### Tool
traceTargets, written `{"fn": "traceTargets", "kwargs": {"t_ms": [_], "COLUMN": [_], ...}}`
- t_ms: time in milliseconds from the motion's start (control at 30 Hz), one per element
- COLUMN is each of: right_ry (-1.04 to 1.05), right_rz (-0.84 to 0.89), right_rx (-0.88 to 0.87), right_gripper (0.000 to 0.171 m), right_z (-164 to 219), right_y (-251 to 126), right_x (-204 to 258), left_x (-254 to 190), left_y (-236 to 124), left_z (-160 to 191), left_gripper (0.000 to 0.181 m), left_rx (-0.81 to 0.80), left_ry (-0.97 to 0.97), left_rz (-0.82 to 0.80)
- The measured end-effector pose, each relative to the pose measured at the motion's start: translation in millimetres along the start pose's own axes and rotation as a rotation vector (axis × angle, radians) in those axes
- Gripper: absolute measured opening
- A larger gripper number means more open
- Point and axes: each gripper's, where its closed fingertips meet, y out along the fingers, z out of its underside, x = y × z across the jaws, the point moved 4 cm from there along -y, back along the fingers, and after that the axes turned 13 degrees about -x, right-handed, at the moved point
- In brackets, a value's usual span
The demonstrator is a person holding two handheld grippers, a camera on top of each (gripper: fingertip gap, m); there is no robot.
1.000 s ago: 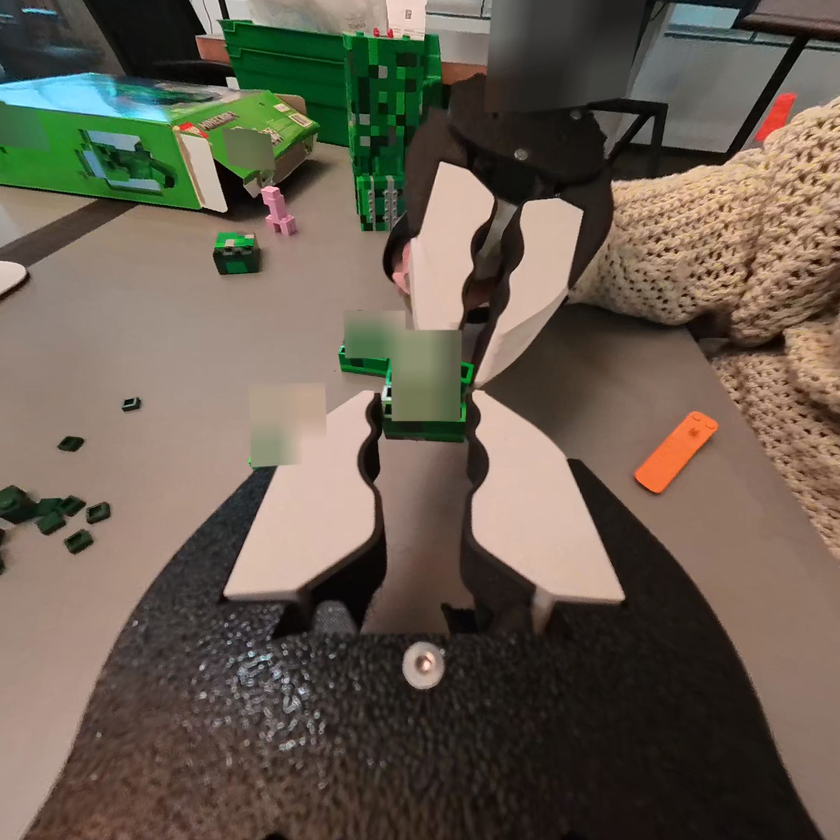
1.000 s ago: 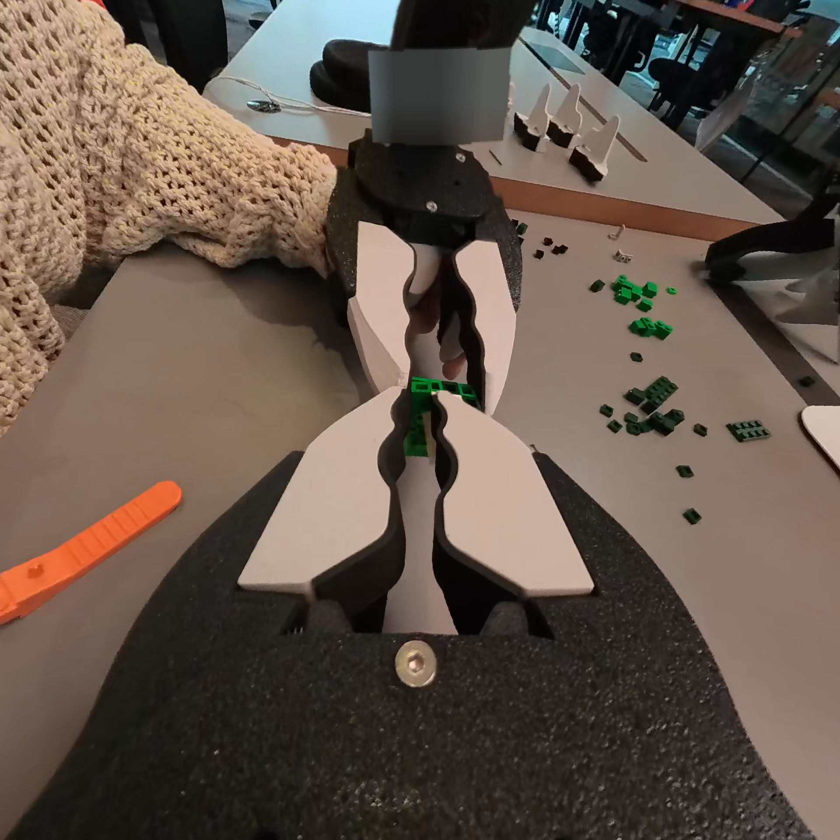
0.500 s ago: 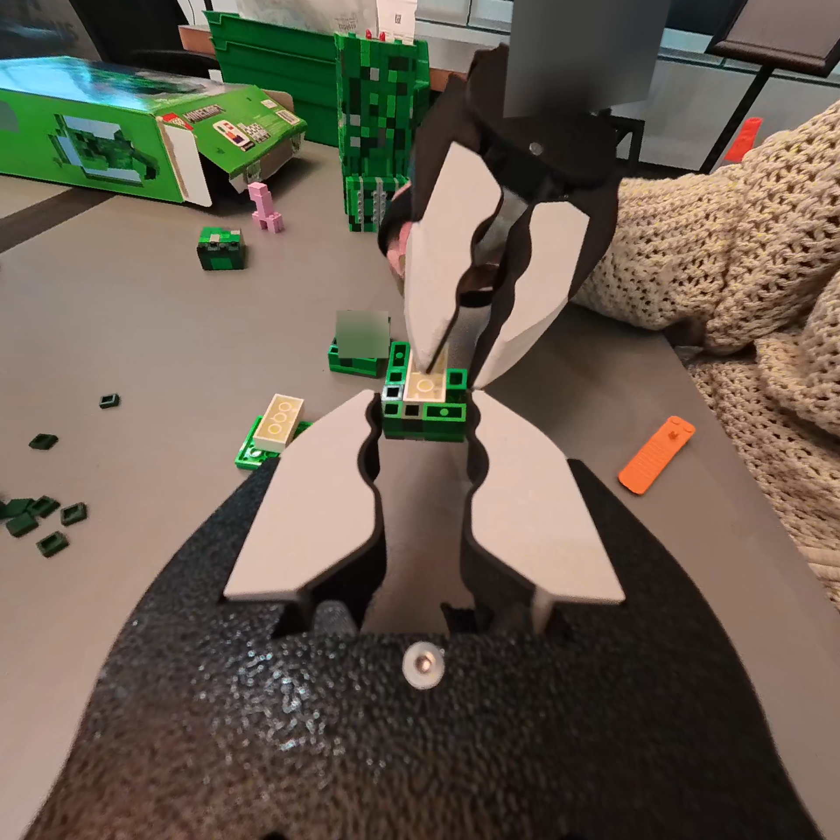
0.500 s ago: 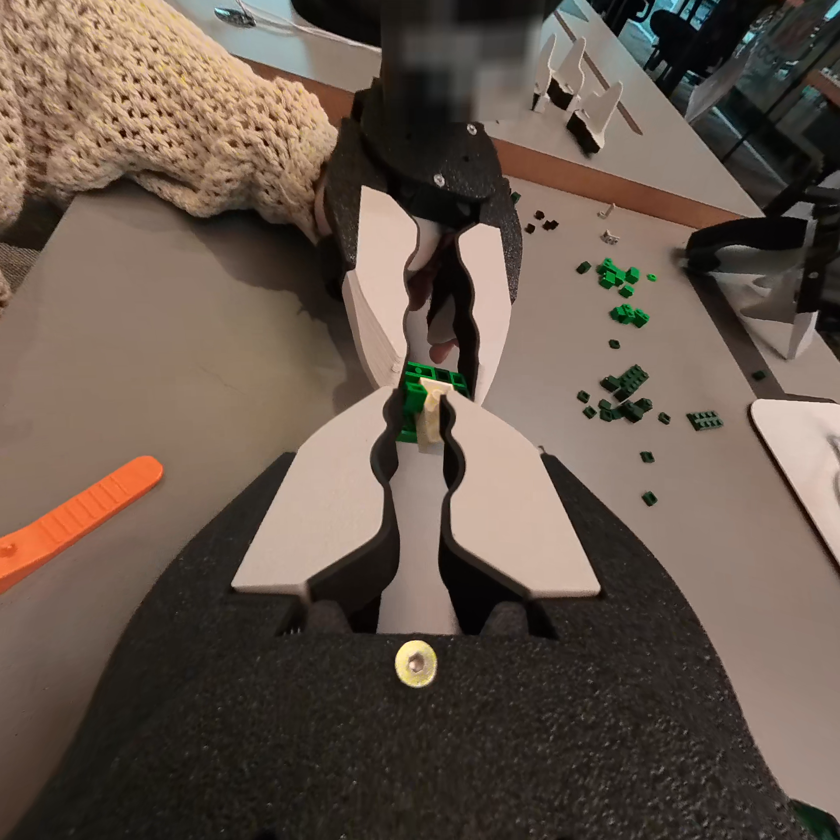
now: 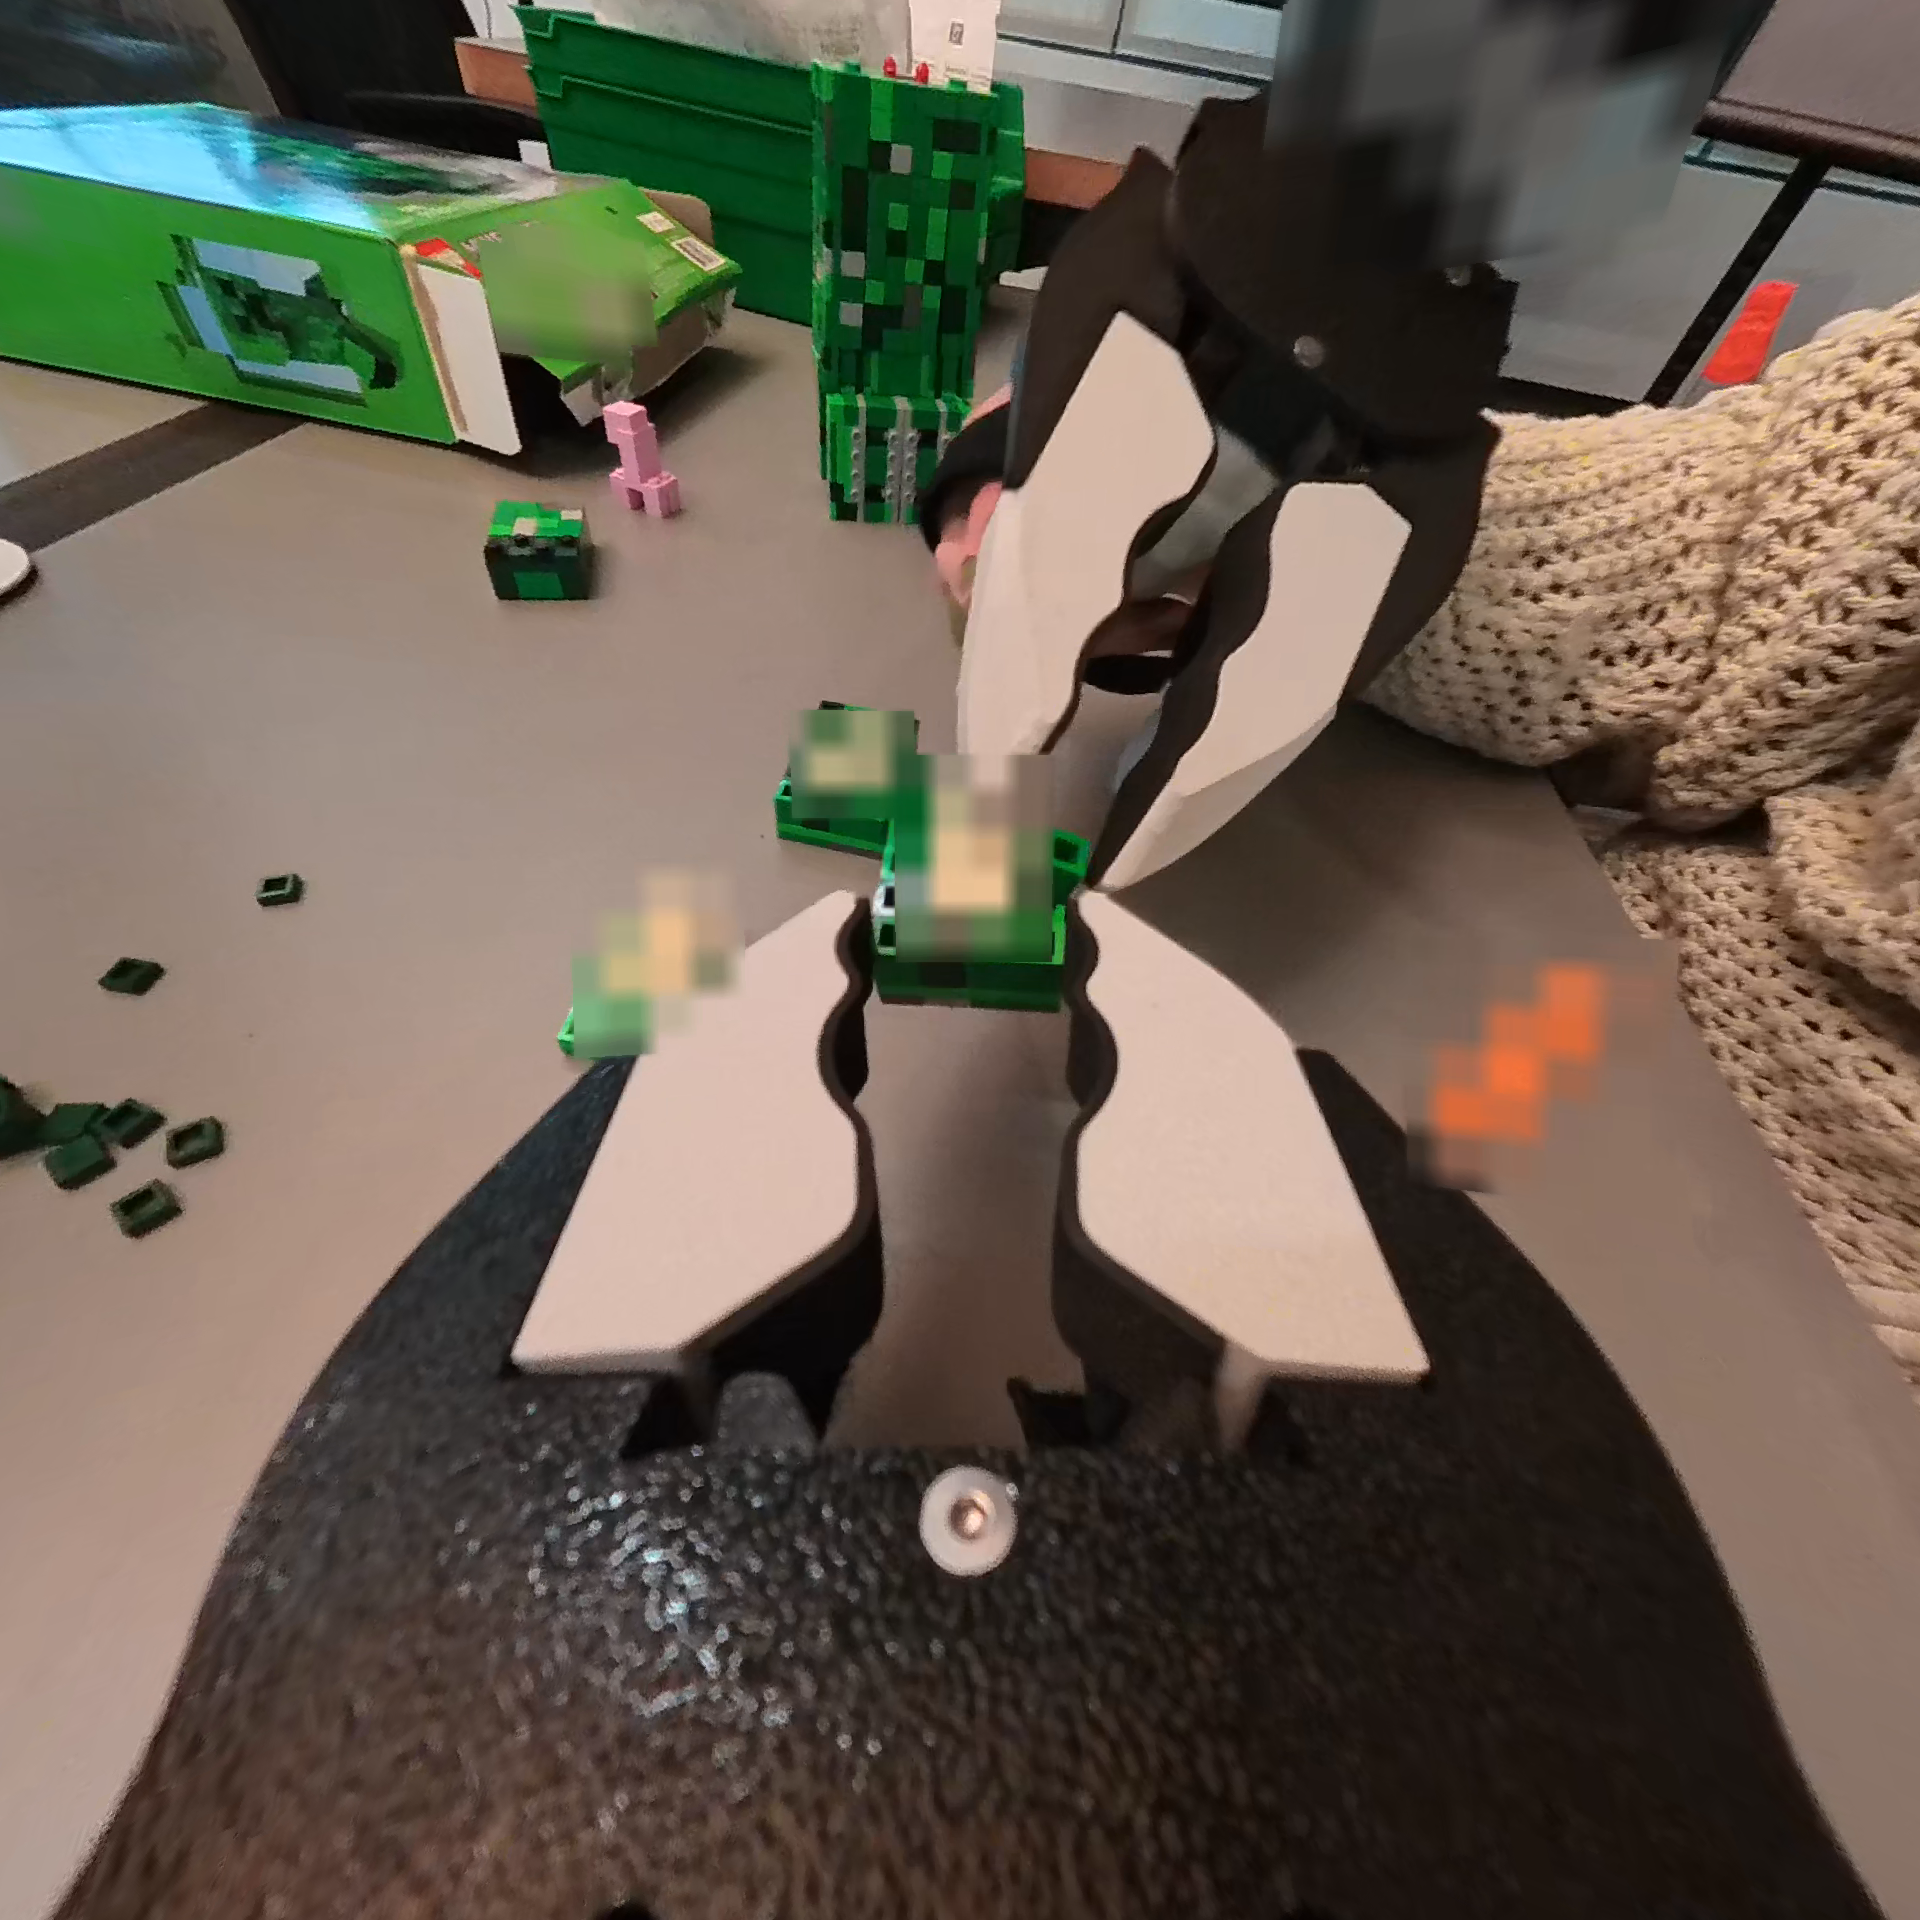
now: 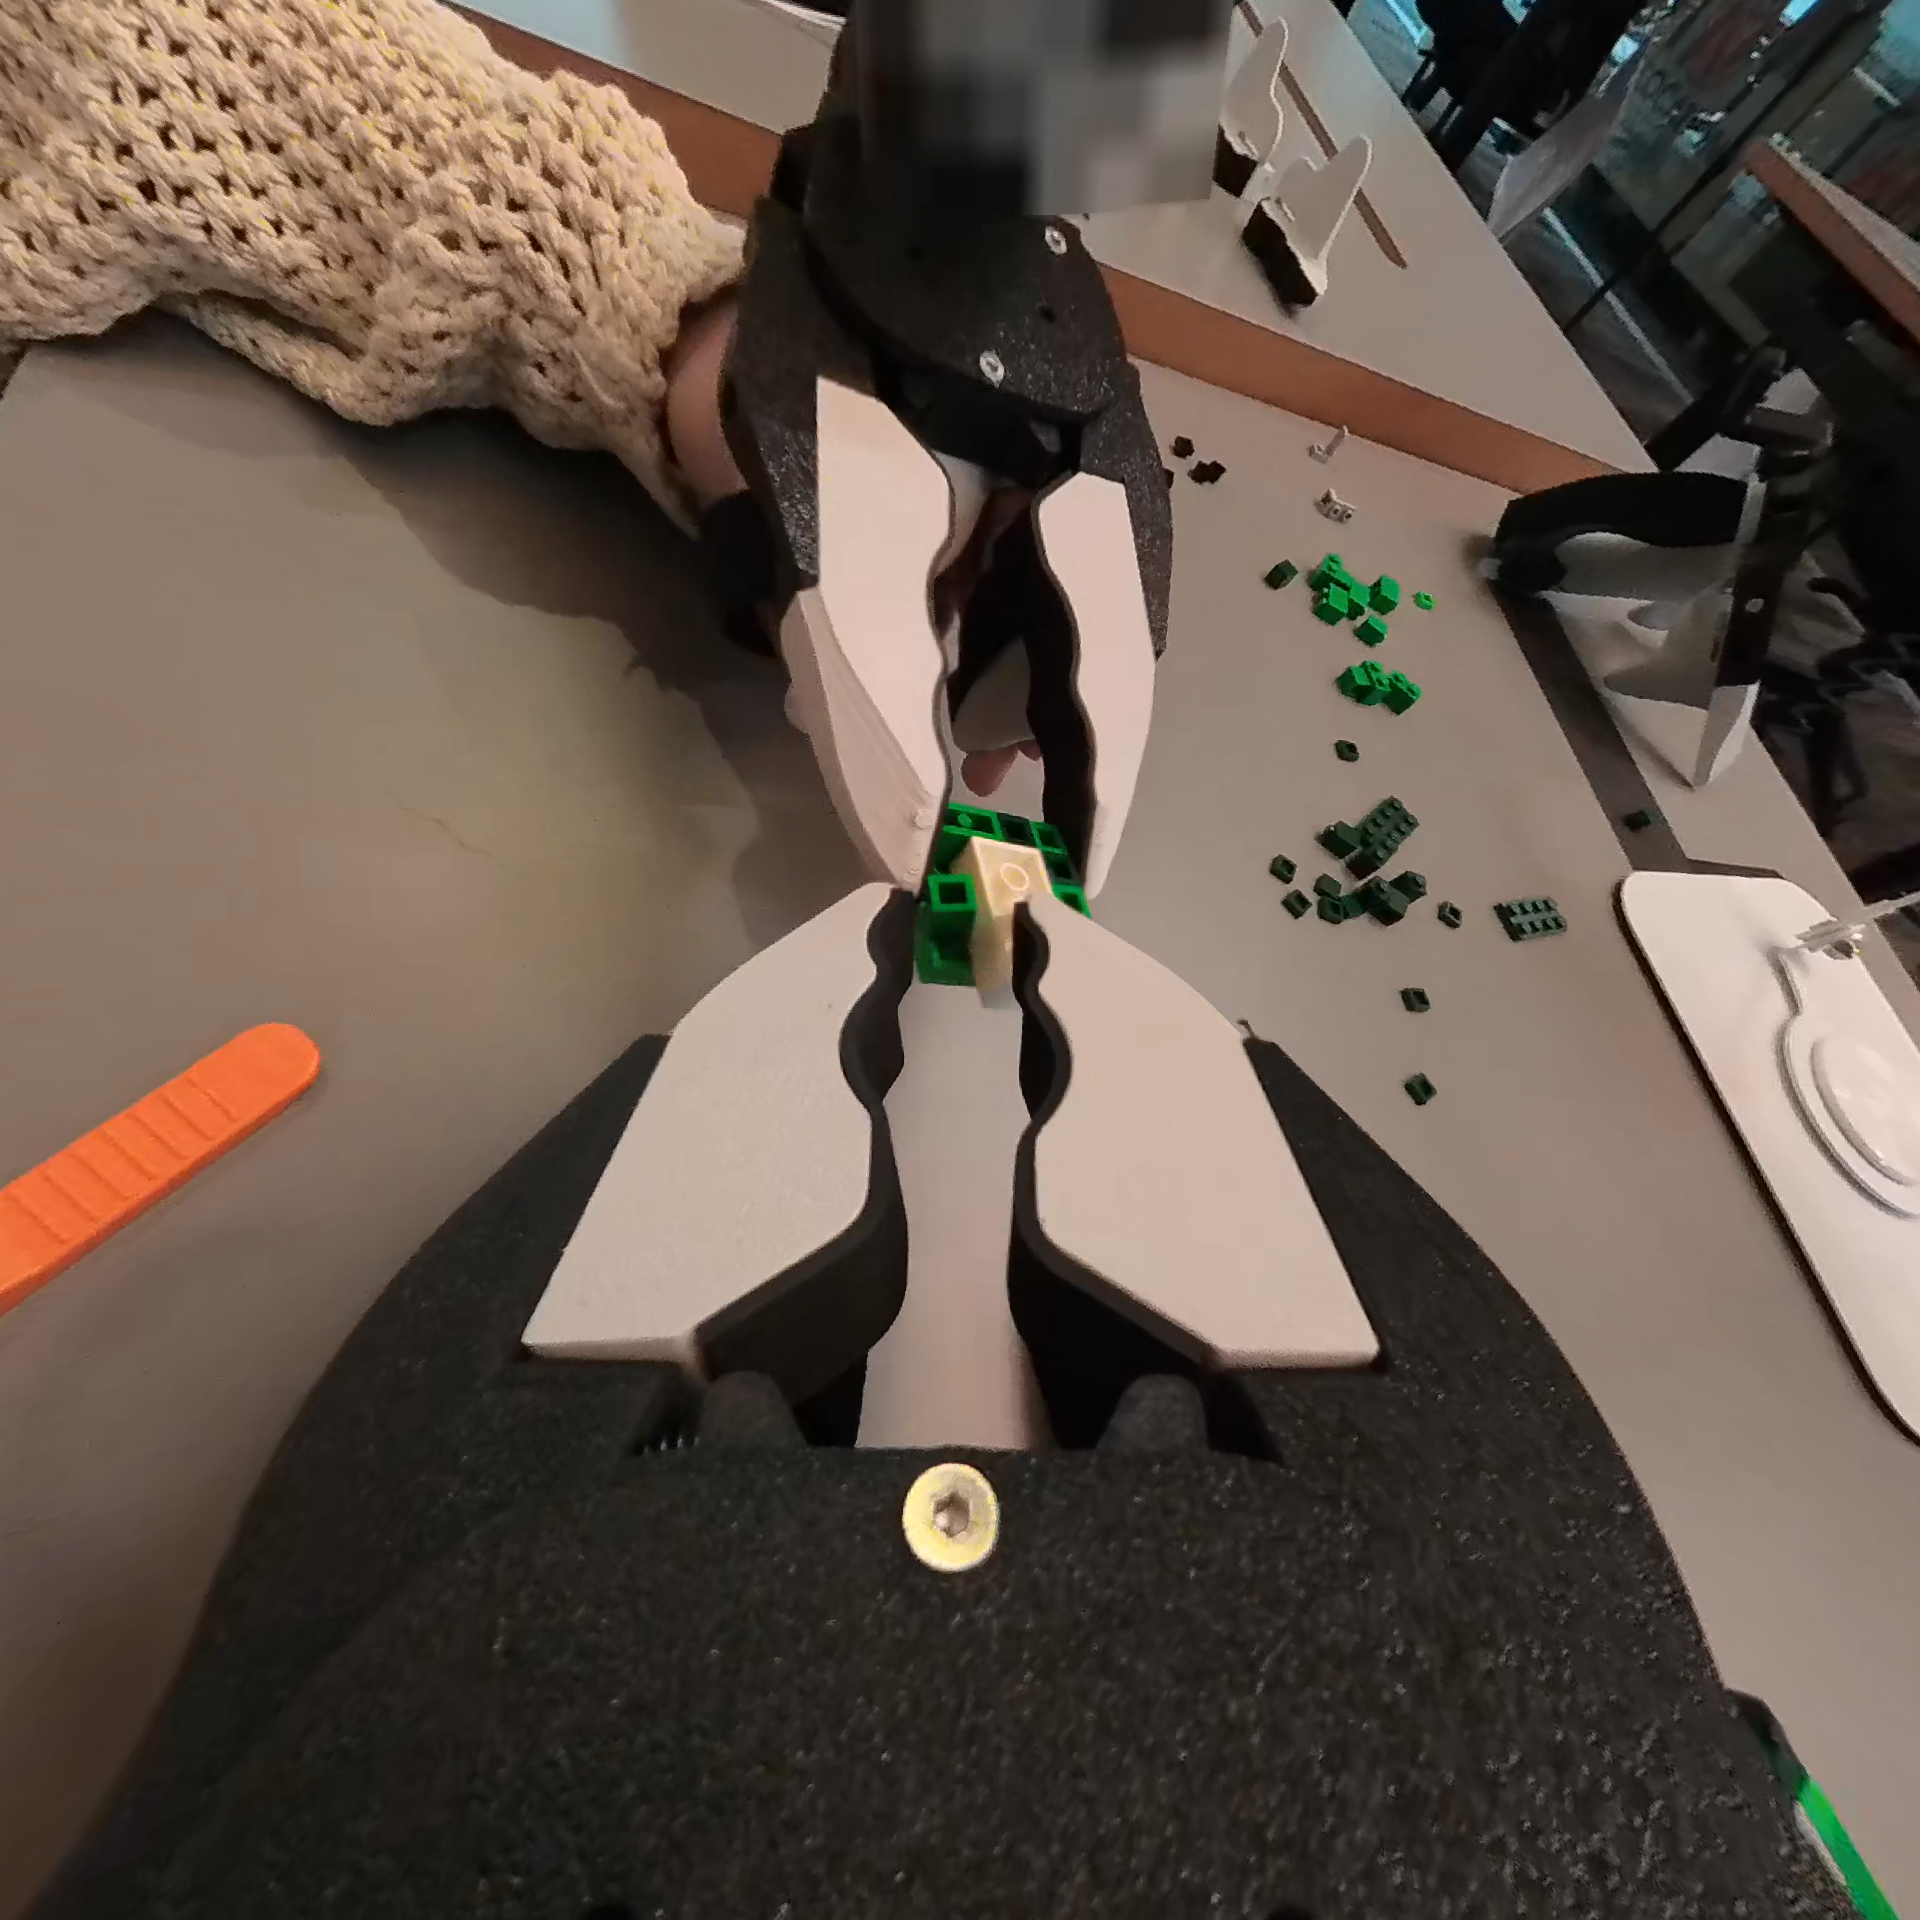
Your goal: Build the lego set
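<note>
My left gripper (image 5: pixel 966 920) is shut on a small green lego block (image 5: pixel 966 982) that rests on the grey table. It enters the right wrist view from above (image 6: pixel 1003 868), with its fingers on either side of the block (image 6: pixel 951 899). A tan brick (image 6: pixel 1000 883) sits tilted in the top of the block. My right gripper (image 6: pixel 958 909) is open around the brick, which touches only its right finger. In the left wrist view the right gripper (image 5: pixel 1060 816) comes down from above with its fingers apart. A mosaic patch hides the top of the block there.
A green box (image 5: pixel 239 281), a tall green build (image 5: pixel 904 239), a pink figure (image 5: pixel 639 462) and a small green cube (image 5: pixel 540 551) stand behind. Loose dark green pieces (image 5: pixel 104 1132) lie at the left. An orange separator (image 6: pixel 145 1143), green pieces (image 6: pixel 1361 603) and a white pad (image 6: pixel 1714 1039) lie nearby. Both grippers' tips are close together, under 4 cm apart. The orange separator (image 6: pixel 145 1143) is about equally far from each gripper, around 15 cm.
My right gripper held the tan brick over the green block, pushed it in, and has now spread its fingers off it. My left gripper has kept its hold on the block.
</note>
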Motion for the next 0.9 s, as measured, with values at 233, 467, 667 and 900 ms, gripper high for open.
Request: {"fn": "traceTargets", "kwargs": {"t_ms": [233,467,667,900], "right_ry": [0.000,-0.187,-0.012,0.016], "right_rz": [0.067,0.229,0.125,0.192], "right_rx": [-0.016,-0.008,-0.057,-0.013], "right_gripper": [0.018,0.038,0.022,0.018], "right_z": [1.2,-3.6,-5.6,-12.4], "right_y": [-4.1,-6.6,-5.2,-9.1], "right_x": [-2.8,-3.5,3.6,-7.9], "left_x": [3.5,11.9,7.7,6.9], "left_y": [-0.6,-3.2,-2.8,0.6], "left_z": [-0.7,-3.0,-3.0,0.8], "left_gripper": [0.034,0.034,0.034,0.034], "left_rx": [-0.006,-0.034,-0.032,0.014], "left_ry": [-0.012,-0.058,-0.053,0.006], "left_rz": [-0.029,-0.081,-0.038,-0.077]}}
